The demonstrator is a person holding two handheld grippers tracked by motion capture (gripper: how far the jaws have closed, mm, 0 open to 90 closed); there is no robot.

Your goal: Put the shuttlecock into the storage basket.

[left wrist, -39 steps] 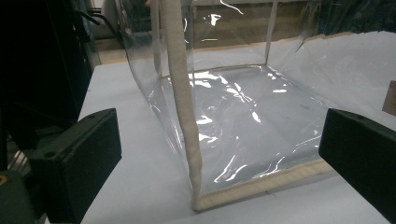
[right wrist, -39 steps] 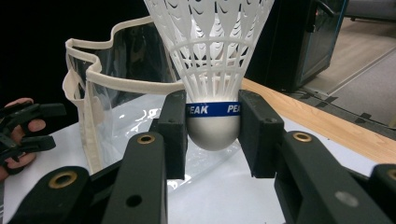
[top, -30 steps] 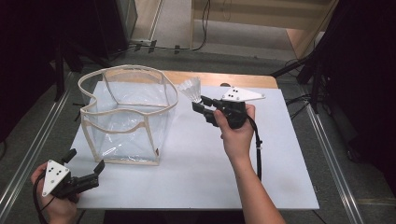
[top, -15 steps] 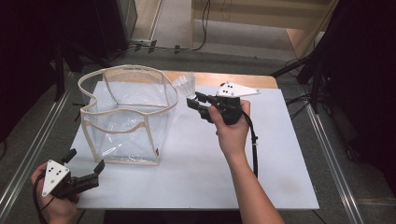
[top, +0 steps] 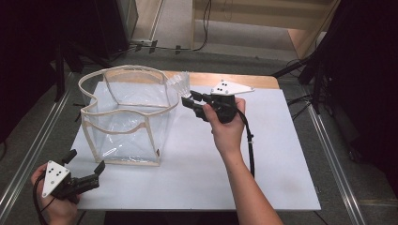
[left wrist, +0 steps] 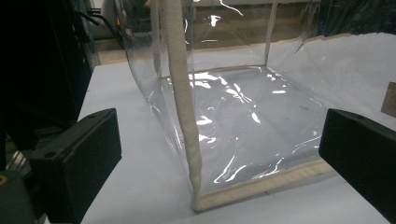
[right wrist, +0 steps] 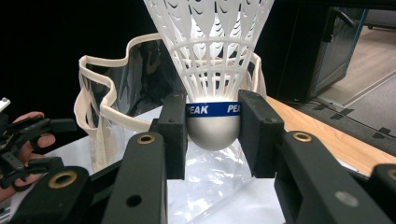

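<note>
Right tongs (top: 189,99) held up over the white worktop (top: 263,168), pinching a white plastic shuttlecock (right wrist: 212,74) by its rounded grey base, one jaw pressed on either side at the blue band, skirt pointing away from the hand toward the rim of the clear bag (top: 123,117). Shuttlecock just beside that bag's cream-trimmed upper edge at its right rear corner, seen in the high view, bag standing open on the worktop. Left tongs (top: 84,168) low at the near left corner of the worktop, jaws spread wide with nothing between them, aimed at the bag's near lower corner and apart from it.
</note>
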